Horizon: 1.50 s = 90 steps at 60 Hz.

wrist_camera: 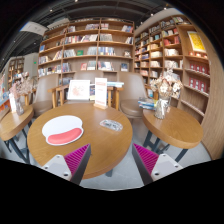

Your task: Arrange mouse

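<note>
Ahead, one small grey mouse point(111, 125) lies lengthwise across the round wooden table point(85, 150); gripper point(112, 160) fingers spread wide.

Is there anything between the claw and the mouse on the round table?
Nothing visible. The white mouse sits on a red mat on the round table, just ahead of the open claw, nearer one finger. The flat thing lies aside.

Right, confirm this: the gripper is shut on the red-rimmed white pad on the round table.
Wrong in one respect: the gripper is open, not shut on the pad. The gripper view shows its fingers apart and empty, with the red-rimmed white pad lying on the round table beyond them.
</note>
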Each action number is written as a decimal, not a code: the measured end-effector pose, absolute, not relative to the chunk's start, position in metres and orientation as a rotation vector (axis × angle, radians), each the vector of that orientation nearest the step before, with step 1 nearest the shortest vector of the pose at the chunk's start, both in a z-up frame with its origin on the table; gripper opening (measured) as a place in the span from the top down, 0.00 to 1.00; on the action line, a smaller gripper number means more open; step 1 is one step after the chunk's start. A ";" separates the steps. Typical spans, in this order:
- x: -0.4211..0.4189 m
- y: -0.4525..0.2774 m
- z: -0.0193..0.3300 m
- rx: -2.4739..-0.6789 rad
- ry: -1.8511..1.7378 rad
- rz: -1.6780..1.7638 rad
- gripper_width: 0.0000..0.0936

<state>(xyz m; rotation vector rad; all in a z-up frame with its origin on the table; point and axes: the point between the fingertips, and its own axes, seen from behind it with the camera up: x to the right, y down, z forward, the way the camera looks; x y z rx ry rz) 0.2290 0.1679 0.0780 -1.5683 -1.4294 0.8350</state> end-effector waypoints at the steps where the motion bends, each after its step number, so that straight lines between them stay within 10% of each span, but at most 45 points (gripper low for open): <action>1: 0.225 0.170 0.076 -1.569 -1.428 0.836 0.08; 90: -0.027 0.231 -0.014 -1.725 -1.547 0.734 0.10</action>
